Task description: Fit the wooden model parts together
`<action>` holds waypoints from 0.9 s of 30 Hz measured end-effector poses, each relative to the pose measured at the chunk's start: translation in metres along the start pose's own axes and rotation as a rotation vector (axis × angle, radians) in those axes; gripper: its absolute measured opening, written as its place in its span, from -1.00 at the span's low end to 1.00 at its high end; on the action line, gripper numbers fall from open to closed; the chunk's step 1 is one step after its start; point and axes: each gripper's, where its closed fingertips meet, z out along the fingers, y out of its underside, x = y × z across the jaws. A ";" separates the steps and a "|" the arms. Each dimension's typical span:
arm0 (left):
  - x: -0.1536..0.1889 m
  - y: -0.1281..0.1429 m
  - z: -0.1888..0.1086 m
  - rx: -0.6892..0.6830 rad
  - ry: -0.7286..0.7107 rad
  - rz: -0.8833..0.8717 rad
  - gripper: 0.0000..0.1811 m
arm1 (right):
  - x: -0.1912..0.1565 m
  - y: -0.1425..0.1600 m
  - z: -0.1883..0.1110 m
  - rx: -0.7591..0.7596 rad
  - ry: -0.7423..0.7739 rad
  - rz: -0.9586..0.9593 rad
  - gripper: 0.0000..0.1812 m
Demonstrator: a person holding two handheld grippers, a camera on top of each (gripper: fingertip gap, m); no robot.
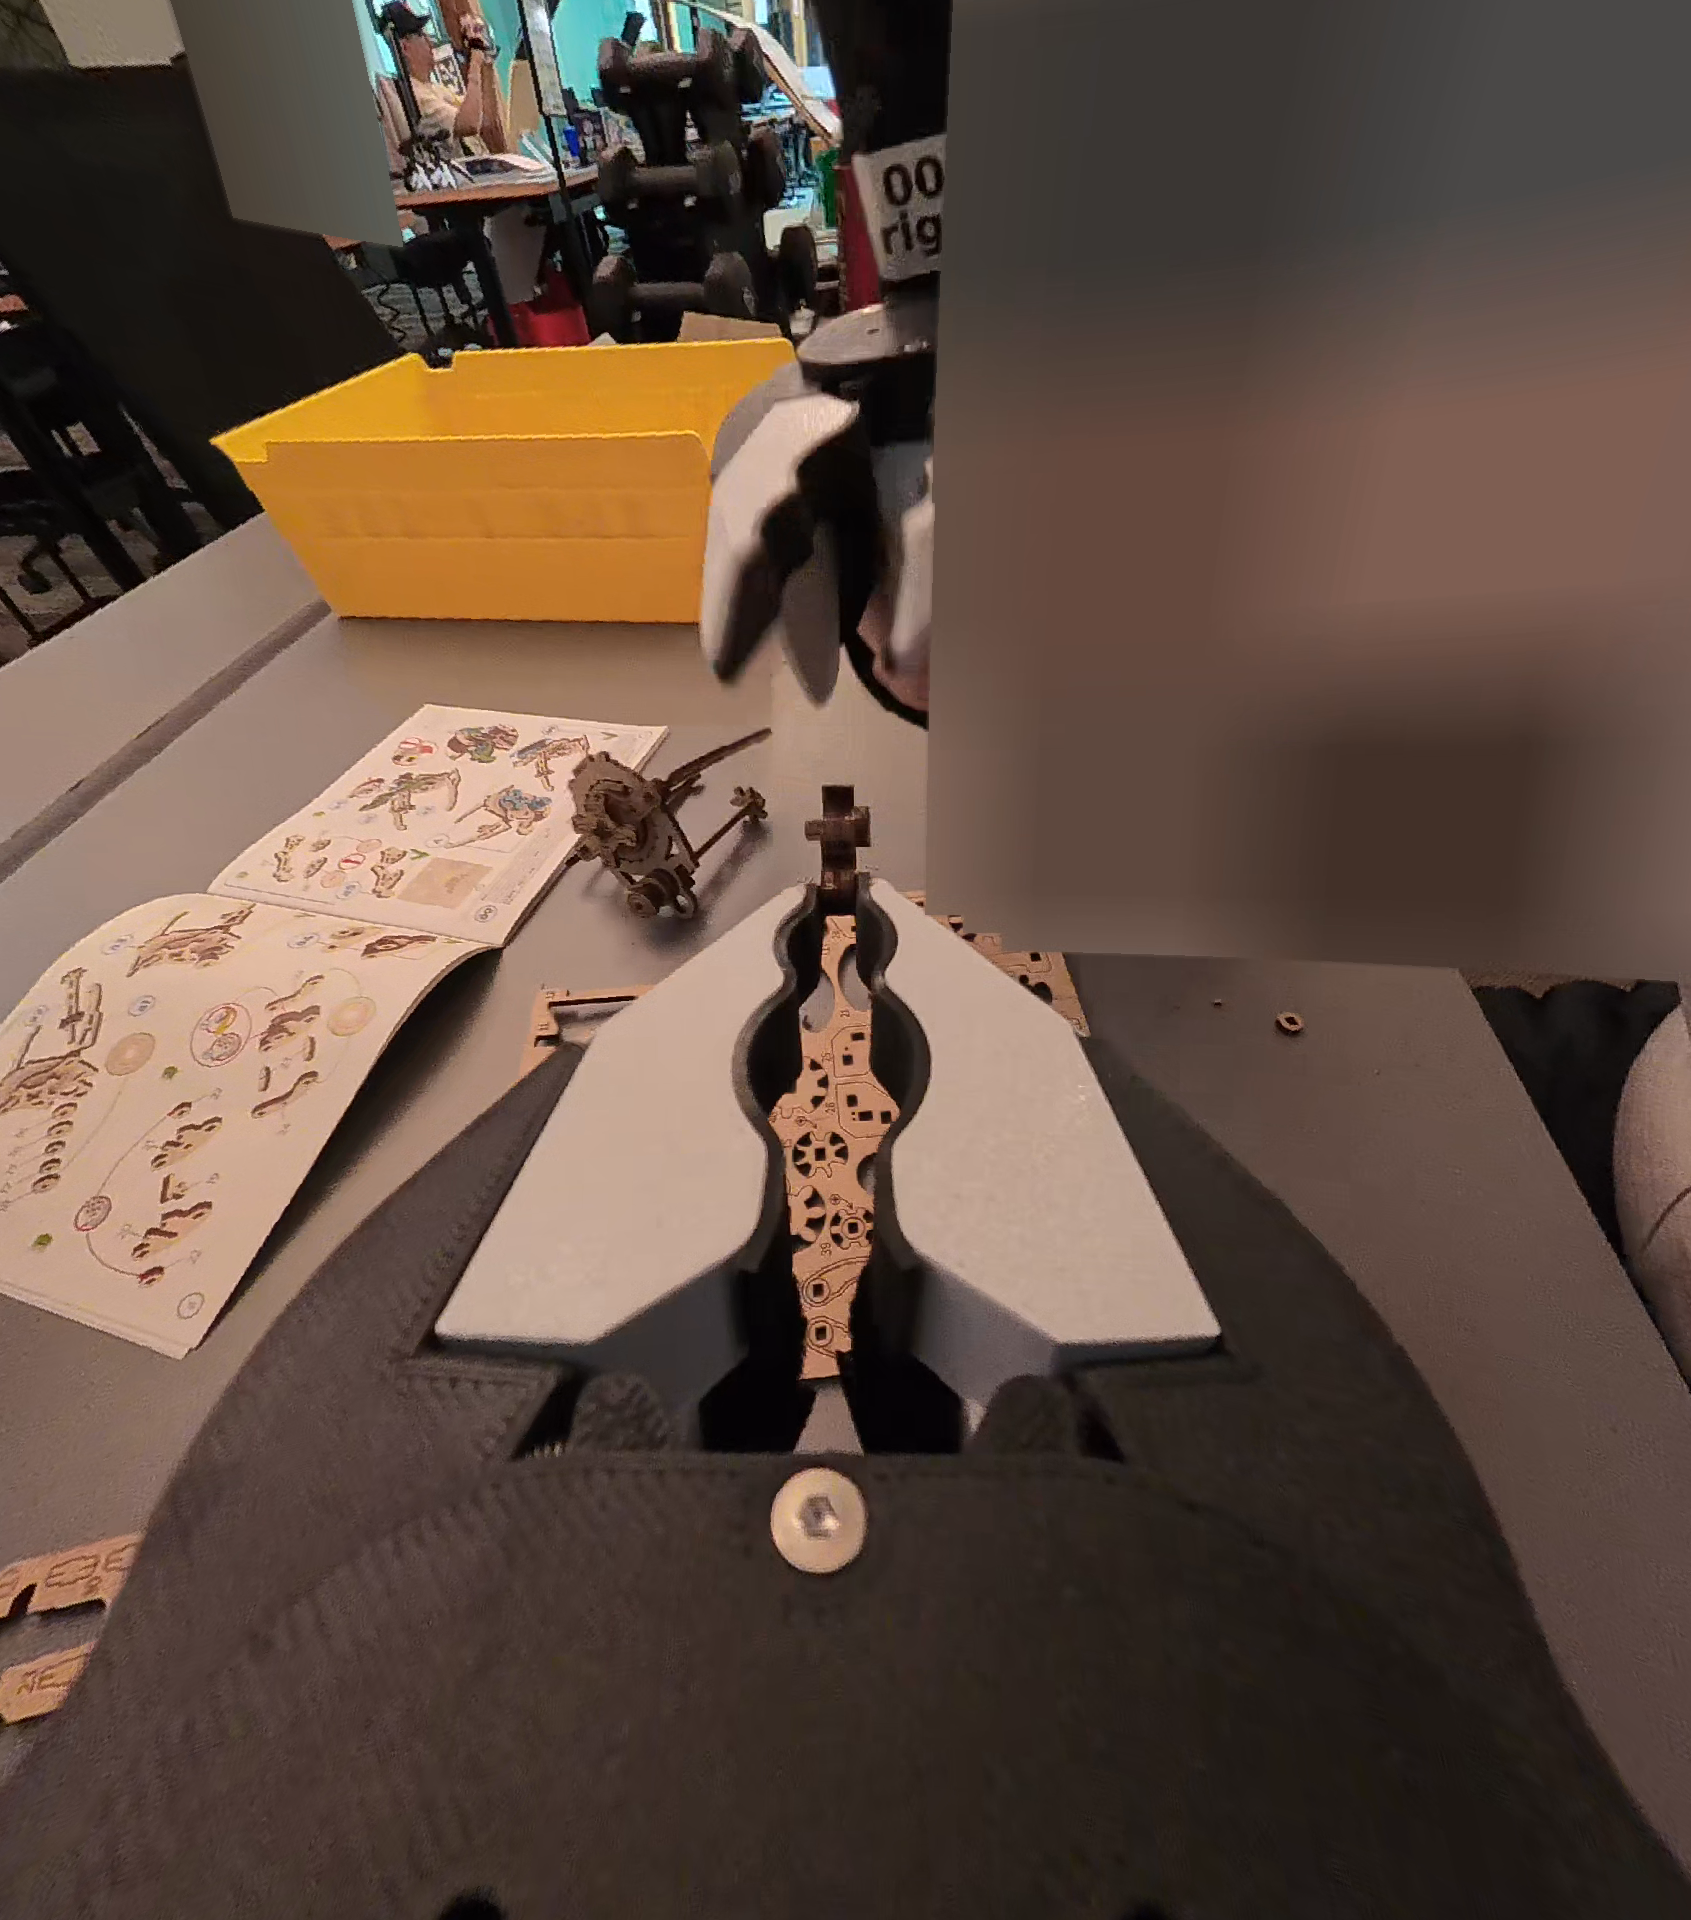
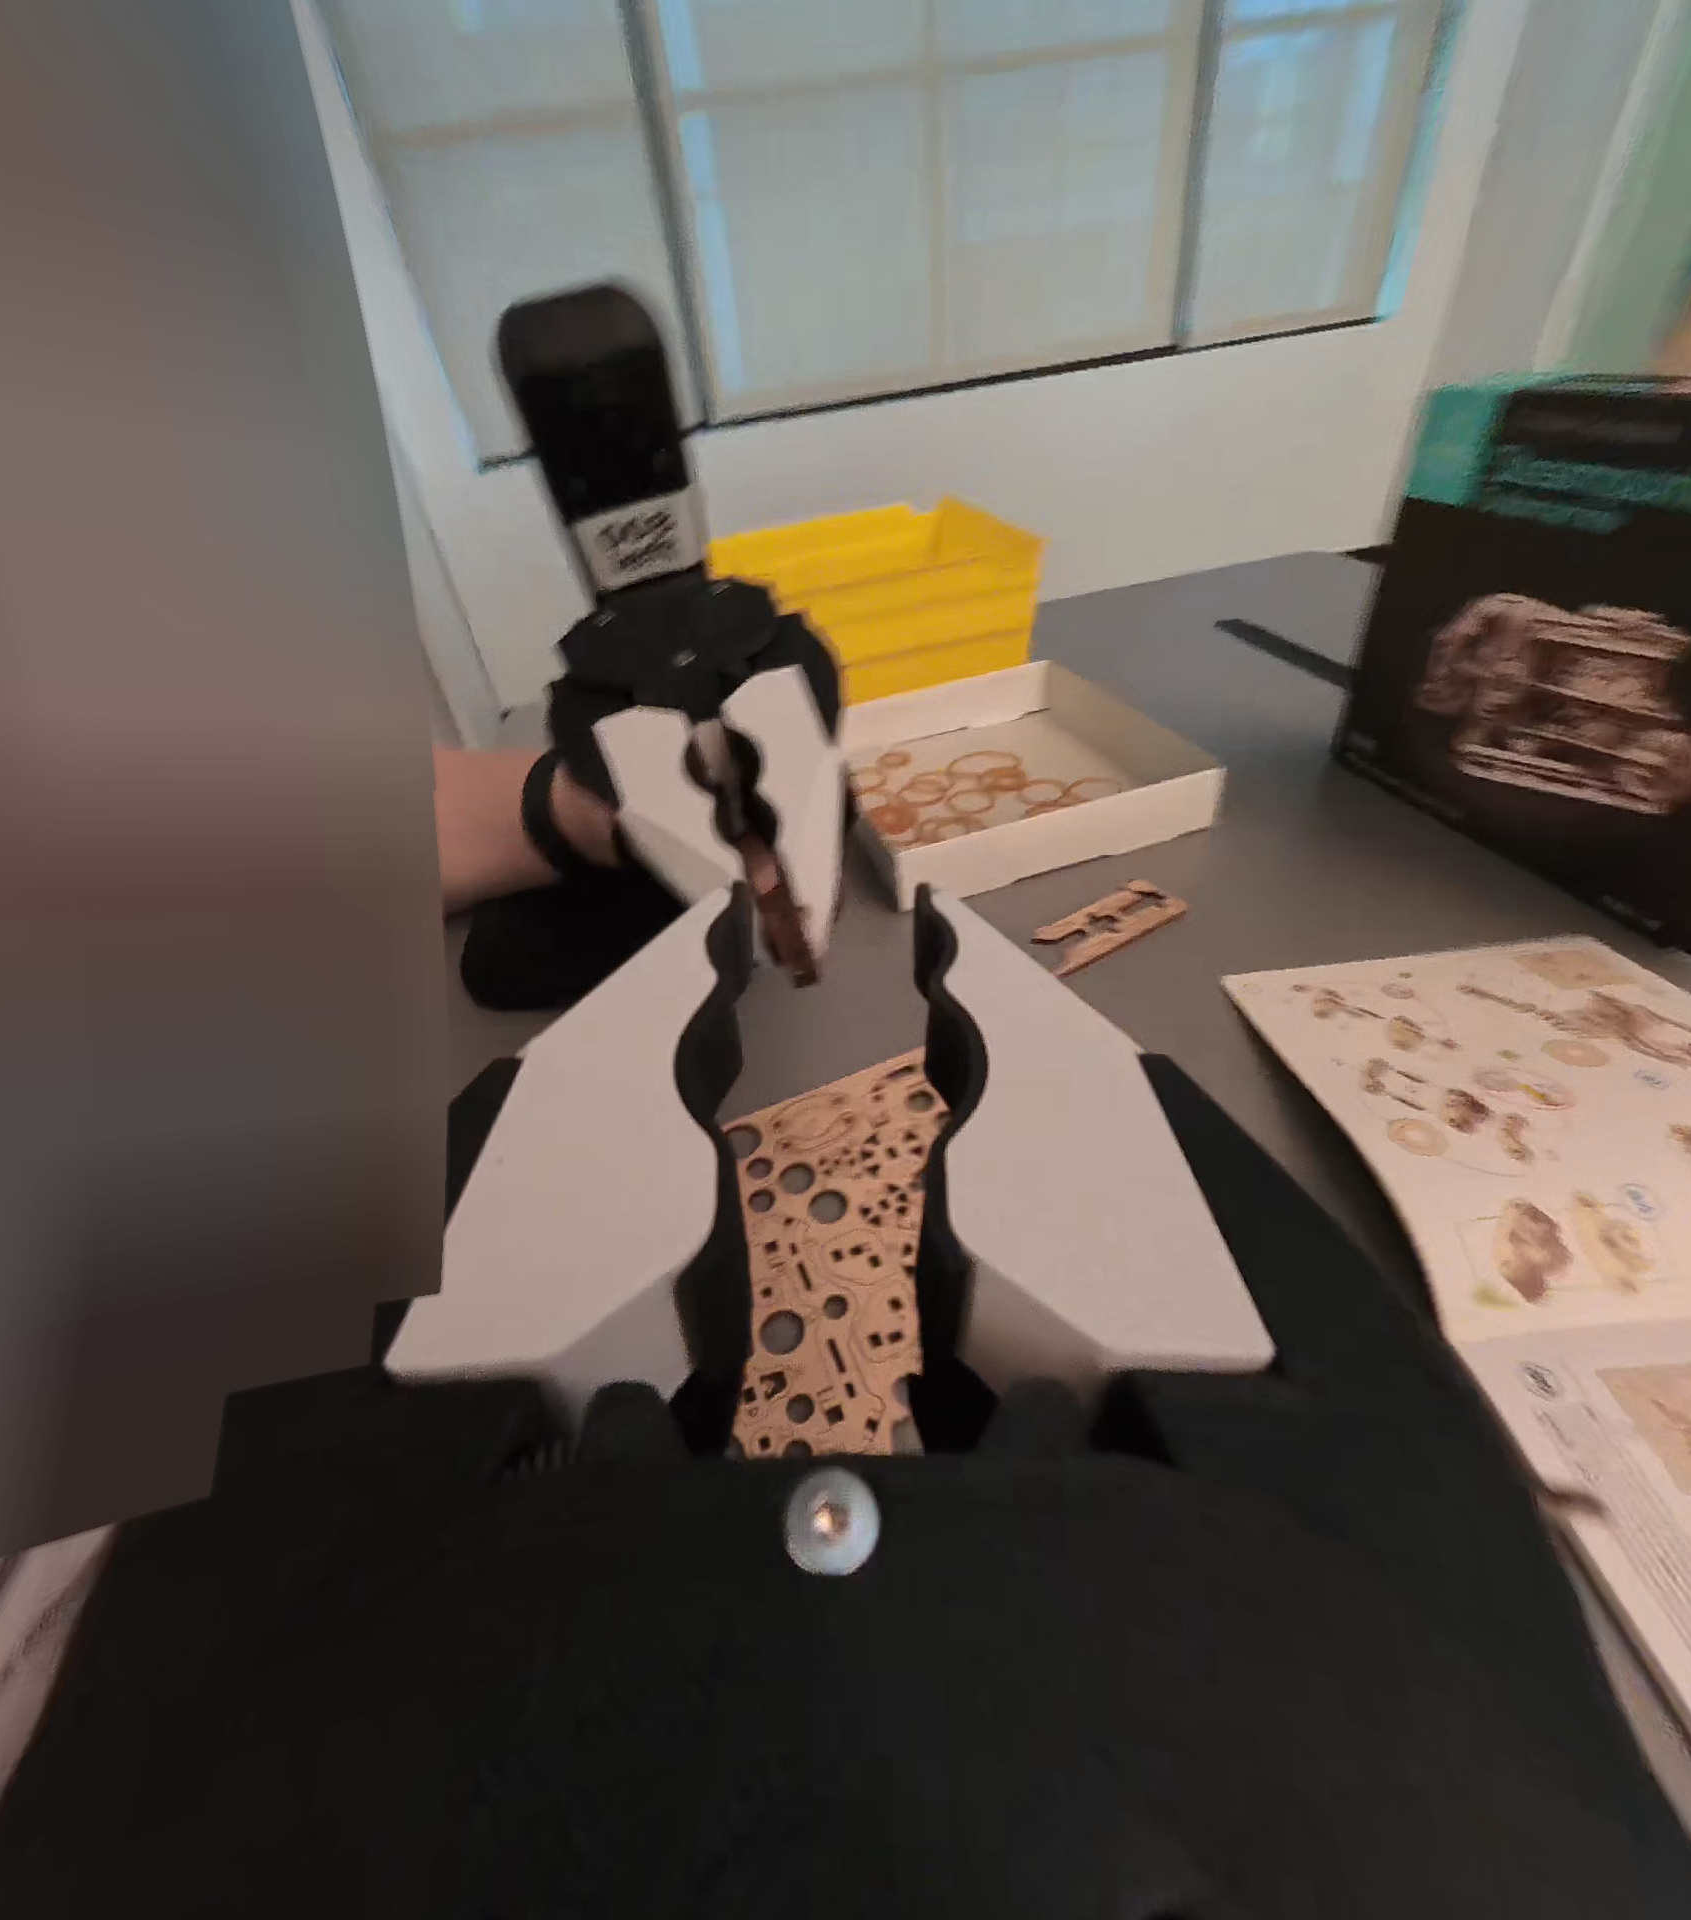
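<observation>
Grey table [image 1: 145, 665], yellow bin [image 1: 498, 499] at far edge, open instruction booklet [image 1: 228, 1018], assembled wooden mechanism [image 1: 633, 831], perforated wooden sheet [image 2: 830, 1247], white tray [image 2: 1111, 821], dark box [image 2: 1568, 665]

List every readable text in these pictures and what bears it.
Writing is not quoted; its bearers:
Handle label, left wrist view: partly hidden.
Second handle label, right wrist view: blurred.
Dark box: blurred.
Booklet: too small.
Wooden sheet: tiny numbers.
</observation>
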 end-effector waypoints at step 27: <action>0.017 -0.001 -0.003 0.032 0.180 -0.119 -0.96 | 0.019 0.027 -0.076 -1.577 0.899 0.080 -0.99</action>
